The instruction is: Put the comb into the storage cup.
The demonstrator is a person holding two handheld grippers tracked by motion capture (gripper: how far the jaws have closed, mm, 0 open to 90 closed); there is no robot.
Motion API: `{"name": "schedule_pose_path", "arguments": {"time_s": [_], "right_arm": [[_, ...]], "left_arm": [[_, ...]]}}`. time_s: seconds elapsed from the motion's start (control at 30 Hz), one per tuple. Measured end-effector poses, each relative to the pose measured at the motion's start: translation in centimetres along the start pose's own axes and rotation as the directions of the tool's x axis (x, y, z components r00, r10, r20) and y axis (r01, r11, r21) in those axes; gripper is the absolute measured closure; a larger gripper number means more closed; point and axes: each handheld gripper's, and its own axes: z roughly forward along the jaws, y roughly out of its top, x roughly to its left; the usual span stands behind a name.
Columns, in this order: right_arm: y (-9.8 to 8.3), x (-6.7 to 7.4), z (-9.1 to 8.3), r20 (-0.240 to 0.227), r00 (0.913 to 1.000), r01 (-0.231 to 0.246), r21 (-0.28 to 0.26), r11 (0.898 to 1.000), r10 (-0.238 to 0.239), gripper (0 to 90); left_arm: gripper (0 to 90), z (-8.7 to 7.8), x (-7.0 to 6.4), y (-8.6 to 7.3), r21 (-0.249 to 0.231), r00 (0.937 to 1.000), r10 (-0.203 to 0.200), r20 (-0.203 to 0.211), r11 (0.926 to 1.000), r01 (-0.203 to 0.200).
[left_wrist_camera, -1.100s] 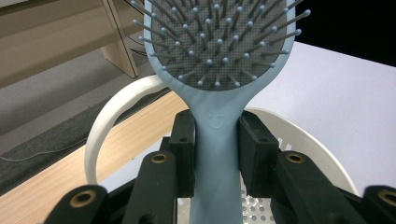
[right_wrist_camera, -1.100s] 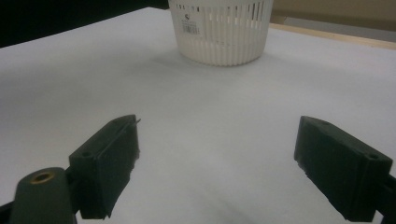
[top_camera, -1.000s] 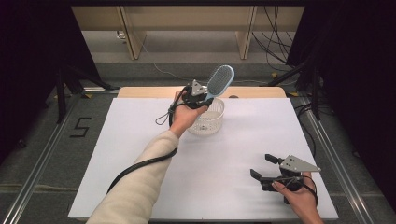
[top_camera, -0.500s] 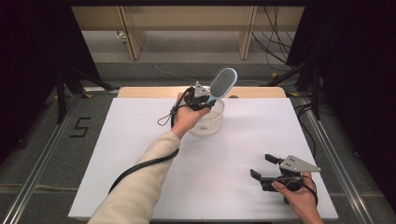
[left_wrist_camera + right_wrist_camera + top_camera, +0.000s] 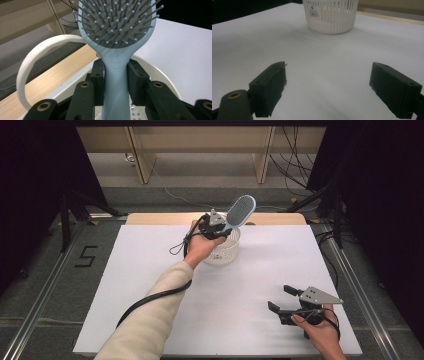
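White sheet over the counter (image 5: 150,285), wooden strip along the far edge, dark surroundings. Left hand-held gripper (image 5: 215,227) held over the white slatted basket (image 5: 222,255) at the far middle of the counter, its jaws clamped on the neck of a pale blue hairbrush (image 5: 239,212); bristle head tilts up and away, handle pointing down into the basket. In the left gripper view the brush (image 5: 116,62) sits square between both pads, basket rim (image 5: 37,53) curving behind. Right hand-held gripper (image 5: 287,305) rests low at the near right corner, jaws apart with nothing between them, well apart from the basket.

Judgement: step in hand is setting the brush into the basket. Do it well by lowering the handle straight down inside the rim, staying clear of the wall, and releasing only once the handle end bears on the bottom, else the light basket may tip.
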Motion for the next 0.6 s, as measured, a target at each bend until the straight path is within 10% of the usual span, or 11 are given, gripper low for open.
{"name": "schedule_pose_path", "arguments": {"time_s": [0.6], "right_arm": [[-0.01, 0.00, -0.01, 0.000, 1.0000, 0.000, 0.001, 1.000, 0.000, 14.6]], "left_arm": [[68.6, 0.52, -0.38, -0.24, 0.028, 0.9997, 0.014, 0.020, 0.9995, -0.015]]}}
